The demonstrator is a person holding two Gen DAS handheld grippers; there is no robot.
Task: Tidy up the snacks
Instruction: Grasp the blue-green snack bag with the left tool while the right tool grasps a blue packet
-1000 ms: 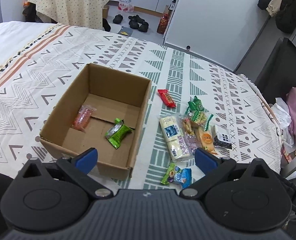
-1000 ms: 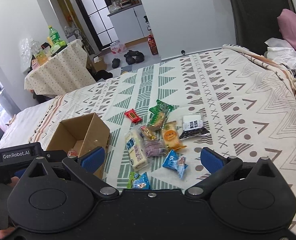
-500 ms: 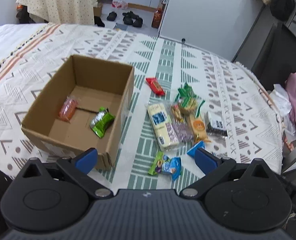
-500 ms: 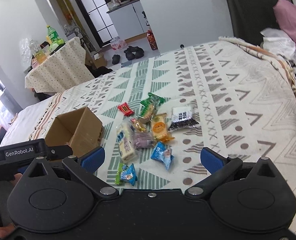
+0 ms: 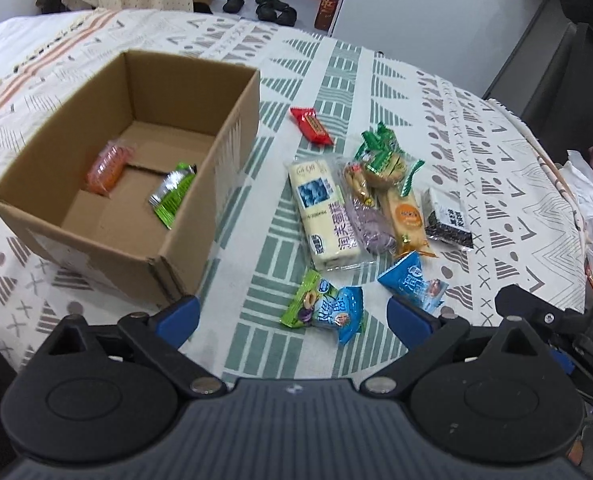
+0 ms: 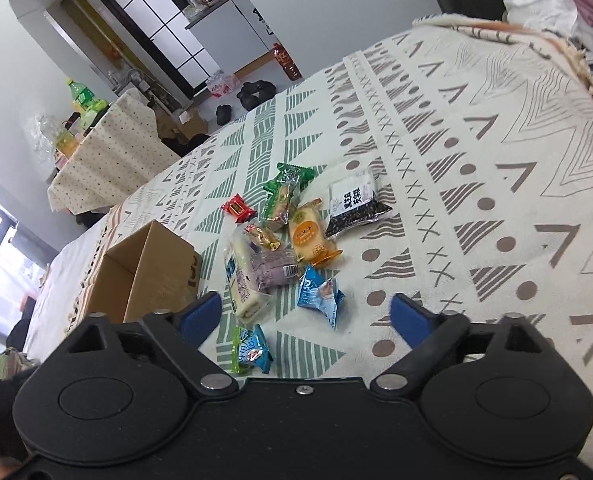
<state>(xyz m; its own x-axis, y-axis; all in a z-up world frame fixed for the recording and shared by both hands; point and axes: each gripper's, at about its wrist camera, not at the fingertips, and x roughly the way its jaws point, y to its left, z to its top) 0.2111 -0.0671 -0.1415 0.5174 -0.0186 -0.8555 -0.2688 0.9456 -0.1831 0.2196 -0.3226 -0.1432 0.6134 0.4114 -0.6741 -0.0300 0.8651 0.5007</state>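
Brown cardboard box (image 5: pixel 200 184); orange packet (image 5: pixel 106 164), green packet (image 5: pixel 172 194) inside. Bedspread (image 5: pixel 336 68): cream, green-grey geometric print. Red bar (image 5: pixel 310 126).

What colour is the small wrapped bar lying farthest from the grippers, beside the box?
Red, with a gold label; the red snack bar shows best in the left wrist view.

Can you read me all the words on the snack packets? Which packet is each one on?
Long cream packet: big Chinese characters run down it; they look like "润芙蕖糕", but I am not sure.
Black and white packet: bold Chinese characters, too blurred to read.
Blue packet: one large character, partly cut off.
Green and blue packet: blurred characters.
Red bar and orange packet: print too small.
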